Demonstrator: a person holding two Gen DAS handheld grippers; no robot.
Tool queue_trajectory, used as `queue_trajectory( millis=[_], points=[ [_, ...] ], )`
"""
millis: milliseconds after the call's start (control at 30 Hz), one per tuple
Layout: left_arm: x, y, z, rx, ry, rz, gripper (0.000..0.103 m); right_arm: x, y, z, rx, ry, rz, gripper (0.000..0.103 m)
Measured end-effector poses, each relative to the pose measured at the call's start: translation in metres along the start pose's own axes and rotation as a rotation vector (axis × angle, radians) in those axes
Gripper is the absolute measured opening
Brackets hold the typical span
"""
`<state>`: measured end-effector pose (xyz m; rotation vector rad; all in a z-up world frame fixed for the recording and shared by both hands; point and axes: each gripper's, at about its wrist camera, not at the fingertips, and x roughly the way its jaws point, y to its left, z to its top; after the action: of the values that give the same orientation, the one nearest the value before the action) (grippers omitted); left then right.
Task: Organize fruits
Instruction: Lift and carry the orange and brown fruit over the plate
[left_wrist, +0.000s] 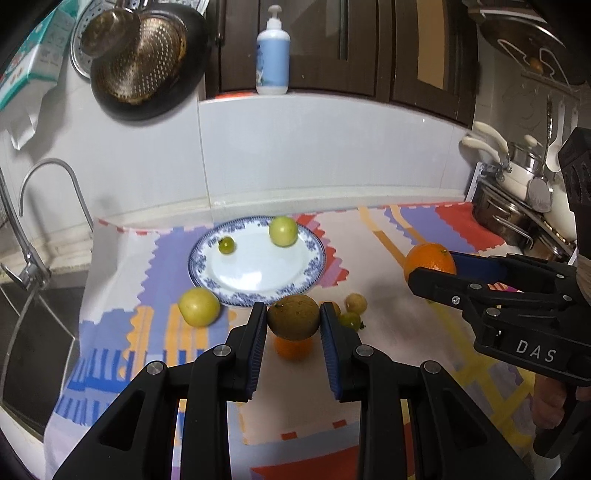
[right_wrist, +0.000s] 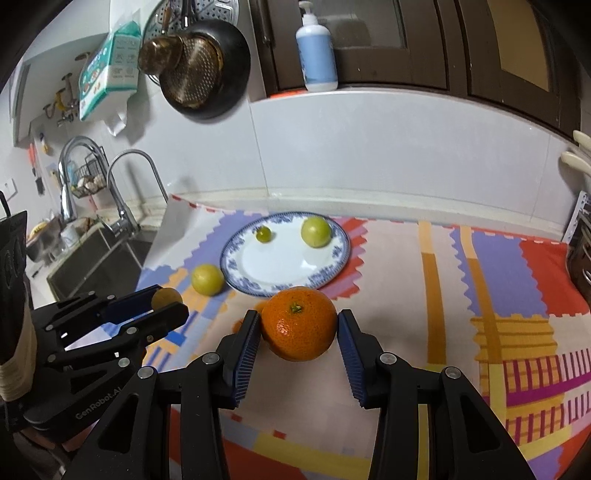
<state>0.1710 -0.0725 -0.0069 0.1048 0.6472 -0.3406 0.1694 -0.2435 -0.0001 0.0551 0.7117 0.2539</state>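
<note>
Left gripper (left_wrist: 293, 319) clamps a brownish-green, matte, round fruit (left_wrist: 293, 316); right gripper (right_wrist: 299, 330) clamps a pebbly-skinned mandarin (right_wrist: 299, 324), stem up. Both are held above the patterned cloth (right_wrist: 388, 295). The glossy blue-rimmed plate (right_wrist: 236, 251) lies straight ahead toward the cloth's far edge, left gripper nearer. Two green fruits sit on it.

Orange tangerine (right_wrist: 299, 328); white plate (right_wrist: 273, 264), blue-patterned rim.

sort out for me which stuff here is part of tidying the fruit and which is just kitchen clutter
Job: plate, two green fruits on it, yellow fruit beside it, brown fruit in left tongs, orange in right tongs.

Clutter: soap bottle, pan, tap, pots.
</note>
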Motion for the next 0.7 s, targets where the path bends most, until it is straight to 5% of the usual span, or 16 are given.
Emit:
queue_trajectory(
  millis=[700],
  points=[
    [0.015,0.051,0.044,0.053,-0.082,0.033,0.029,0.029,0.035,0.047,-0.005,-0.072,0.005,0.044]
  ],
)
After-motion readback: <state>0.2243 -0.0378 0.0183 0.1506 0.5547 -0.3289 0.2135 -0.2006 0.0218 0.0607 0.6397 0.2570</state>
